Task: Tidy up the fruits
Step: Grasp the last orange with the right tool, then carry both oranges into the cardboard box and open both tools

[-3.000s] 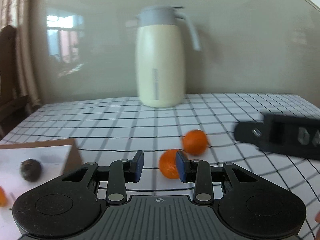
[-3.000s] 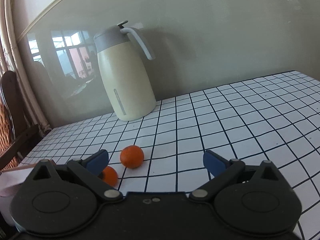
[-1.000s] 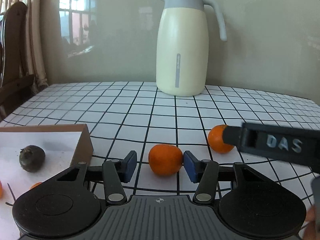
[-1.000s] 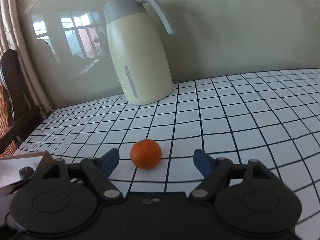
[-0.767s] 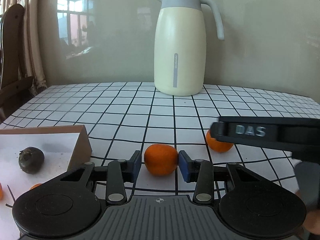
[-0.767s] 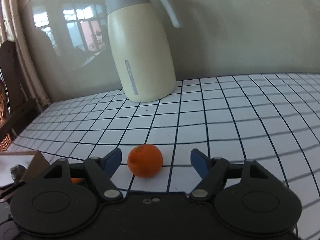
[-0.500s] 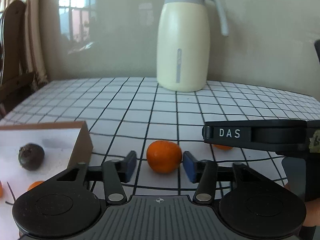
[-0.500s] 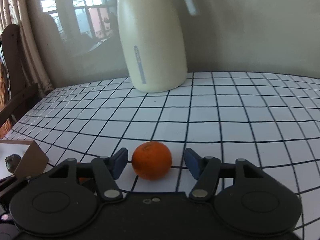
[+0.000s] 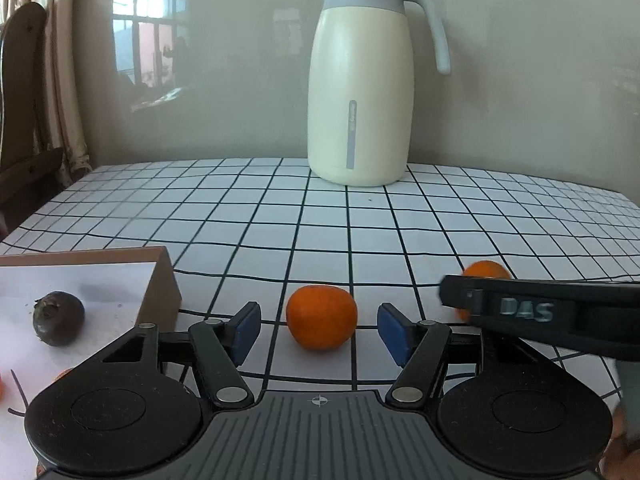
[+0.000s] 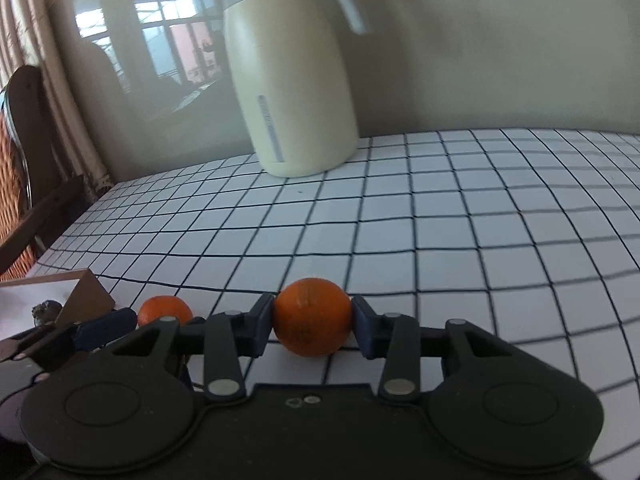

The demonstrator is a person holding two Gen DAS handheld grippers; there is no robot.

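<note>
Far to my left, a brown-edged tray [image 9: 158, 280] with a white floor sits on the checked table [image 9: 280, 216]. A dark, wrinkled fruit [image 9: 59, 323] lies in it, and slivers of orange fruit show at its near edge behind my gripper body. A wooden chair [image 9: 24, 92] and a curtain stand beyond the table's left end.

Just right of the tray, my left gripper [image 9: 320, 330] is spread wide, its blue pads on either side of a mandarin [image 9: 321, 317] that rests on the table. Neither pad touches it; there is a gap on both sides. Straight behind, near the wall, a cream jug [image 9: 360, 80] with a grey lid and handle stands upright.

Further right, my right gripper [image 10: 313, 320] is pinching a second mandarin [image 10: 312, 316], with both pads pressed against its sides. Whether the fruit is on the table or just above it, I cannot tell. From the left camera, this gripper shows as a dark bar lettered DAS crossing in front of that fruit, so only the fruit's top and a bit of its left side are visible. From the right camera, the first mandarin sits just left of my grip, beside the tray corner.
</note>
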